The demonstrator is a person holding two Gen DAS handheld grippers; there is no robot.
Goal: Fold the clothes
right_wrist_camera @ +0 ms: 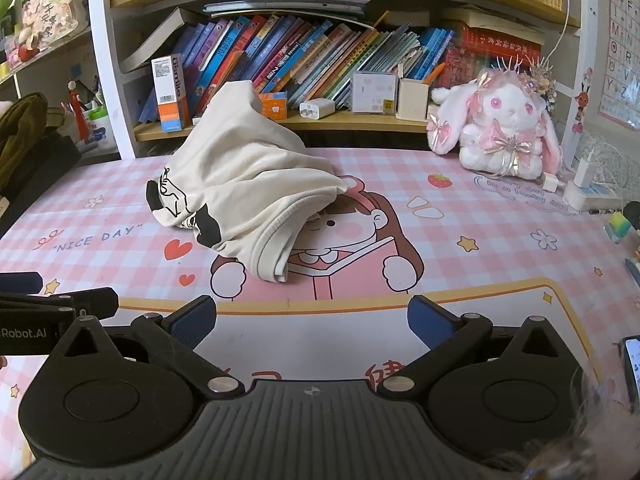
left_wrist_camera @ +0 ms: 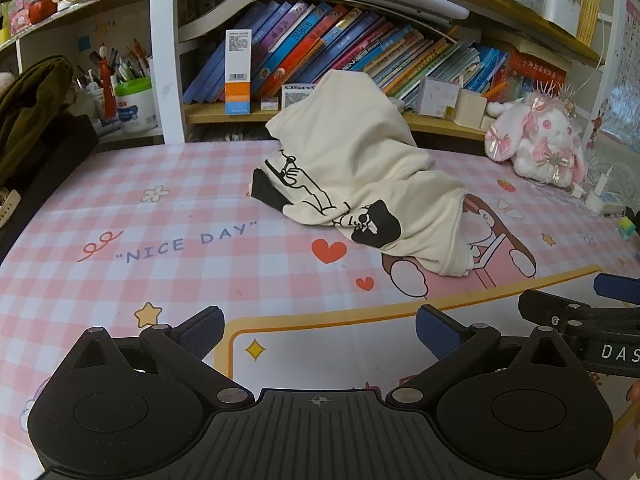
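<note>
A cream garment with a black cartoon print (left_wrist_camera: pixel 360 184) lies crumpled in a heap on the pink checked desk mat (left_wrist_camera: pixel 160 272), its top leaning against the bookshelf. The right wrist view shows the same garment (right_wrist_camera: pixel 244 184) left of centre, its ribbed hem toward me. My left gripper (left_wrist_camera: pixel 318 336) hovers over the mat's near edge, open, with nothing between its blue pads. My right gripper (right_wrist_camera: pixel 312 320) is also open and empty, well short of the cloth. Each gripper's arm shows at the side of the other's view.
A shelf of slanted books (left_wrist_camera: pixel 340 48) runs behind the garment. A pink and white plush rabbit (right_wrist_camera: pixel 504 128) sits back right beside a white power strip (right_wrist_camera: pixel 592 196). An olive cloth (left_wrist_camera: pixel 28 112) lies at the left edge. A phone (right_wrist_camera: pixel 632 364) lies near right.
</note>
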